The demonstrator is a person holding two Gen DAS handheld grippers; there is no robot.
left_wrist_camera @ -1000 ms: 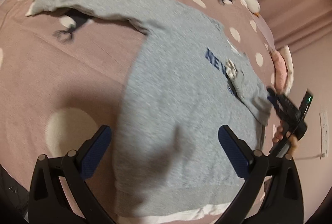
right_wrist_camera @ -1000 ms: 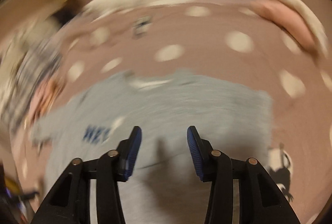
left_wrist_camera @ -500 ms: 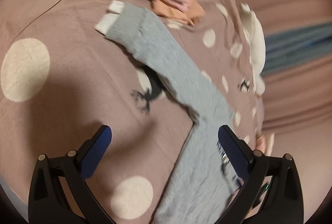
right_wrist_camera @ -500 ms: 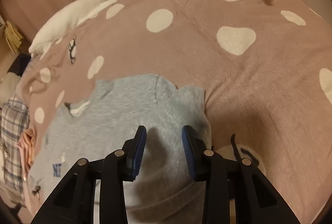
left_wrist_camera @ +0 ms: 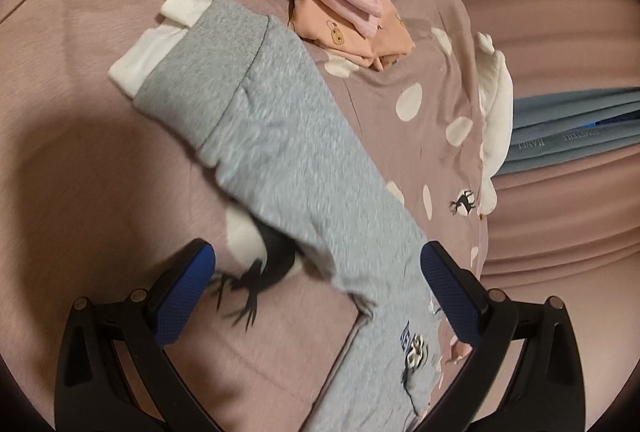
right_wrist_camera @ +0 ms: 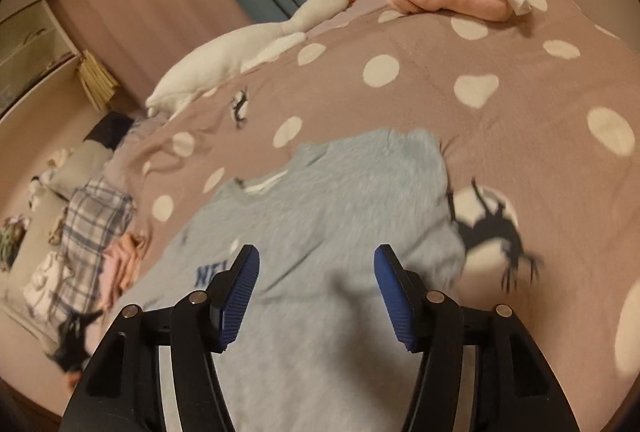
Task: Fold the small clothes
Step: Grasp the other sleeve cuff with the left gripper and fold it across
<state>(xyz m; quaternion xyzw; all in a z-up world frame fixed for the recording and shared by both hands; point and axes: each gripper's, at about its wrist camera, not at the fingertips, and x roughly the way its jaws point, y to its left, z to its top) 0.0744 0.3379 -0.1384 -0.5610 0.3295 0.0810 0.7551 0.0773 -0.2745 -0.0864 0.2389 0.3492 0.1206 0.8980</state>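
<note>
Mauve bedspread [right_wrist_camera: 460,120] with cream dots and black deer prints covers the bed and serves as the folding surface; a plush goose [right_wrist_camera: 256,44] lies along its far edge, and stacks of clothes sit at the corners. Grey sweatshirt [right_wrist_camera: 332,216] lies flat on the spread, front up, navy lettering on the chest. One long sleeve [left_wrist_camera: 280,136] stretches away from the body to a ribbed cuff [left_wrist_camera: 208,72] with a white lining showing past it.

Handling, as a judgement: the knit is soft, light and limp, so it will drape and drag rather than hold shape; the cuff or sleeve edge offers the firmest bite for folding the sleeve across the body.

Left gripper [left_wrist_camera: 316,292] hovers with jaws spread wide, straddling the sleeve near the shoulder, pads apparently clear of cloth, though blur makes contact hard to rule out. Right gripper [right_wrist_camera: 316,292] hangs over the body panel; its jaws have just been opening, stand about half apart, and grip nothing.
</note>
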